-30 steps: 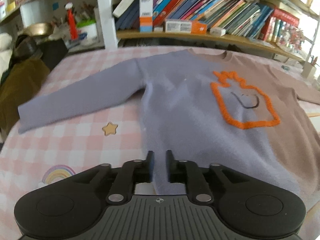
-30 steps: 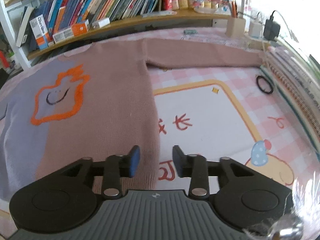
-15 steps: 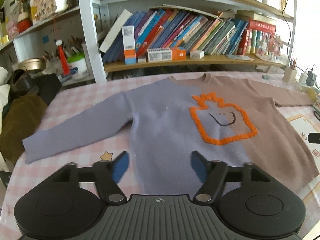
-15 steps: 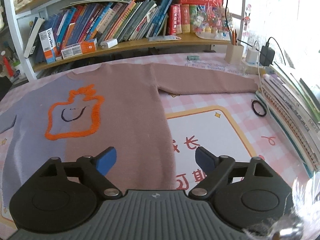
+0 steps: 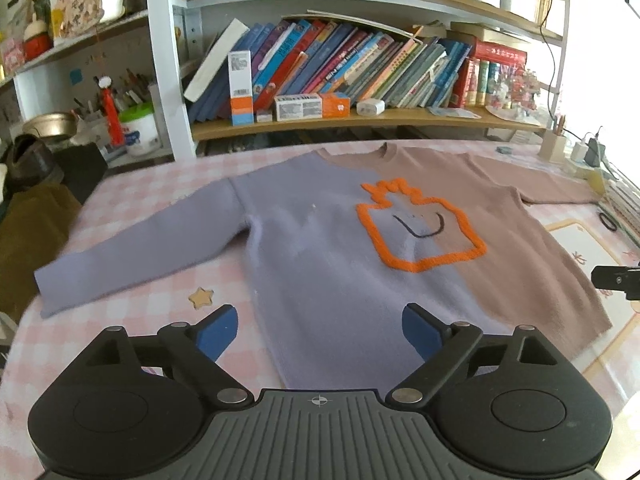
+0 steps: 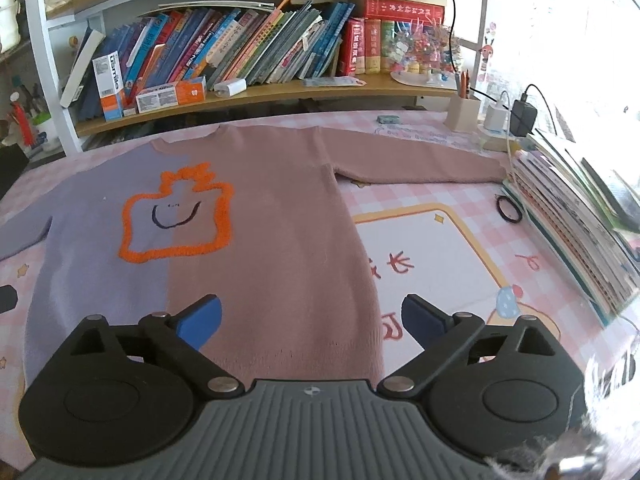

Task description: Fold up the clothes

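Note:
A sweater (image 5: 320,248) (image 6: 272,240), lilac on one half and dusty pink on the other, lies flat and face up on the pink checked table cover, both sleeves spread out. An orange outlined shape with a smile (image 5: 416,224) (image 6: 176,216) sits on its chest. My left gripper (image 5: 318,330) hovers above the lilac hem, its jaws still opening, nothing between them. My right gripper (image 6: 312,320) hovers above the pink hem, jaws also opening and empty. A tip of the right gripper (image 5: 616,280) shows at the right edge of the left wrist view.
A bookshelf (image 5: 360,116) full of books runs behind the table. A stack of books (image 6: 576,232) lies along the right edge, with a black hair tie (image 6: 509,209), a pen holder (image 6: 462,112) and chargers (image 6: 522,114) nearby. Dark clothes (image 5: 28,216) lie left of the table.
Both grippers have opened wide from nearly shut and pulled back and up from the sweater's hem, so more of the sweater and shelf is in view.

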A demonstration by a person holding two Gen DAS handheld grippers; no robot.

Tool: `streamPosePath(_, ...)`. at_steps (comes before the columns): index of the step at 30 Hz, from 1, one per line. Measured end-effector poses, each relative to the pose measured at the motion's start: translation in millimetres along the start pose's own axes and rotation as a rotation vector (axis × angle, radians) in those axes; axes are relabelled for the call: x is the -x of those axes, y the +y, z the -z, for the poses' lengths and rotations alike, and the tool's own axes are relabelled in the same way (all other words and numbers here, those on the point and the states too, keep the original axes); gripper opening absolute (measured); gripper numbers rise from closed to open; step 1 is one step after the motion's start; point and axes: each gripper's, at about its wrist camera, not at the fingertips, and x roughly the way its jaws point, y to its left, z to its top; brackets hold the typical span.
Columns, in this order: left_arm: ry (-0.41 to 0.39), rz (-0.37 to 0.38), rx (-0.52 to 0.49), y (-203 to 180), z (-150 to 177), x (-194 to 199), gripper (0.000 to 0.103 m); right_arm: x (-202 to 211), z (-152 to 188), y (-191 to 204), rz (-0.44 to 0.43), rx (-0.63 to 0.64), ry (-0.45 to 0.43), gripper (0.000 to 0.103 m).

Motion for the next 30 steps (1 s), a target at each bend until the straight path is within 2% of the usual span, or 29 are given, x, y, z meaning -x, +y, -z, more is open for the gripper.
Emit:
streamPosePath(4, 0.012, 0.021, 0.002, -1, 6, 0, 0.092, 7, 8, 6, 0.005, 0.013, 0.011, 0.098)
streamPosePath(8, 0.016, 0.004, 0.012, -2, 6, 2, 0.093, 9, 9, 5, -0.003, 0.016, 0.017, 0.098)
streamPosePath(15, -0.005, -0.086, 0.033, -18, 1, 10, 0.093, -4, -1, -8, -0.079, 0.027, 0.001, 0.098)
streamPosePath(24, 0.014, -0.213, 0.121, -53, -6, 13, 0.093, -35, -24, -41, -0.195, 0.097, 0.010, 0.099)
streamPosePath(30, 0.028, -0.283, 0.149, -74, -6, 14, 0.093, -47, -27, -60, -0.252, 0.132, 0.022, 0.099)
